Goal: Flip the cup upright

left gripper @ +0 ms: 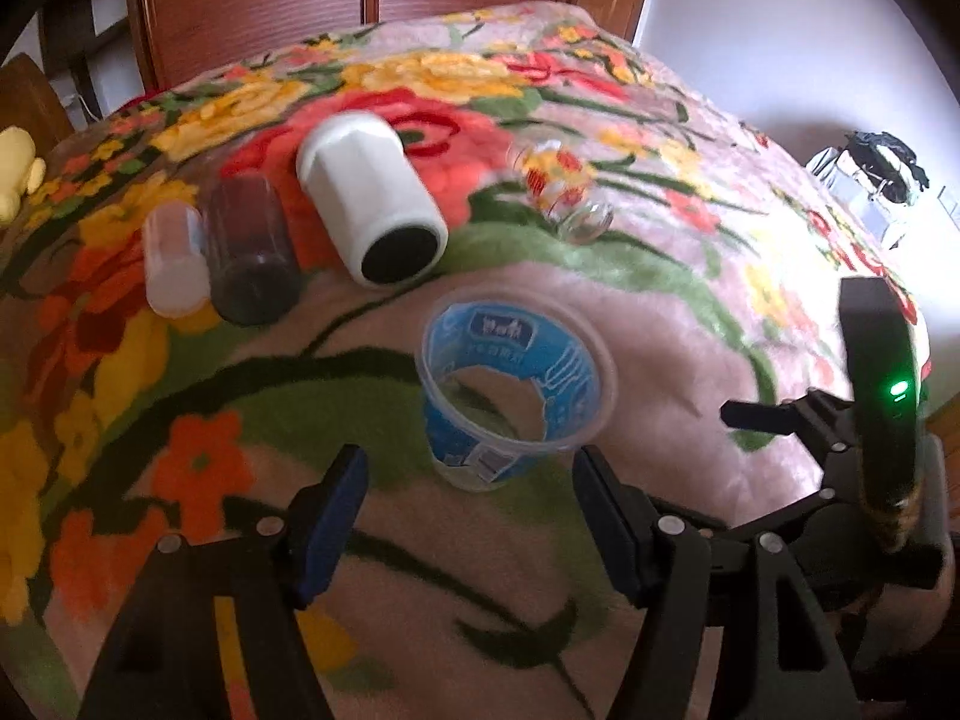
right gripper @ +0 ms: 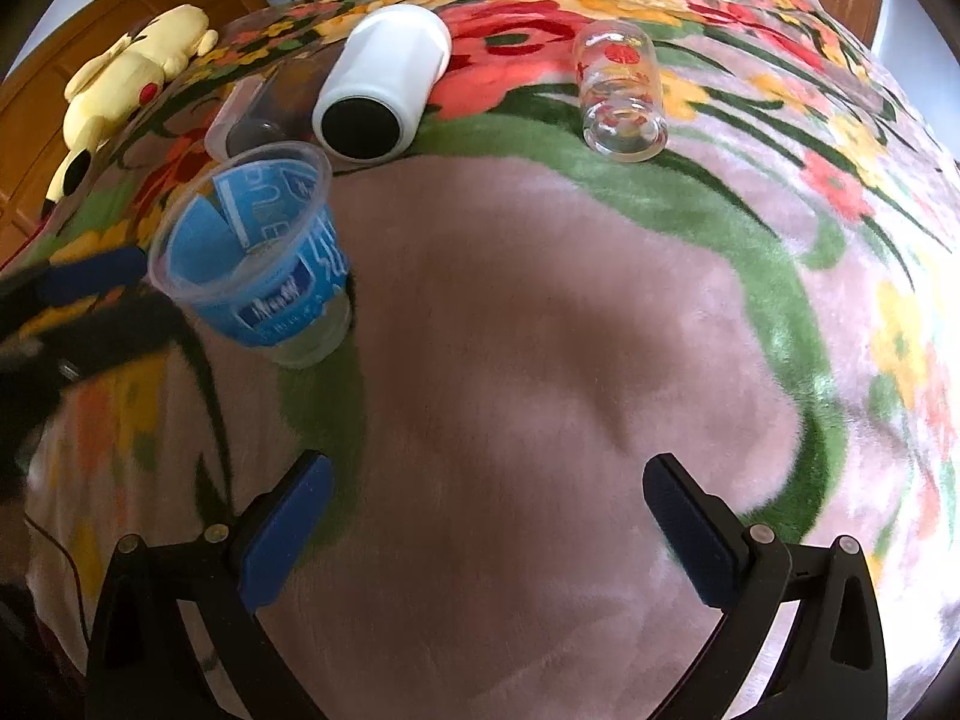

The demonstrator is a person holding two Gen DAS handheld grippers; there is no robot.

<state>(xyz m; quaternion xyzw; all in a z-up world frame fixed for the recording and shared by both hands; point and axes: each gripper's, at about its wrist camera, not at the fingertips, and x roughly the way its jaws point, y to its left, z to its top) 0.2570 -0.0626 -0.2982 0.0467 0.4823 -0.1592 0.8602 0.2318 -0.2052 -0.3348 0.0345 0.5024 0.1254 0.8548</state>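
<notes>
Both released: left gripper (left gripper: 468, 516), right gripper (right gripper: 489, 531); beyond, empty blue-labelled cup (left gripper: 510, 396) upright on blanket (right gripper: 540, 330).

Daylight floods in from my right, blowing out the wall (left gripper: 750, 30) to white, while my blanket (right gripper: 540, 330) shows soft shadowed dips, the fisheye bends every edge into dark corners, and slight motion blur smears the glass cup (left gripper: 561, 189).
</notes>
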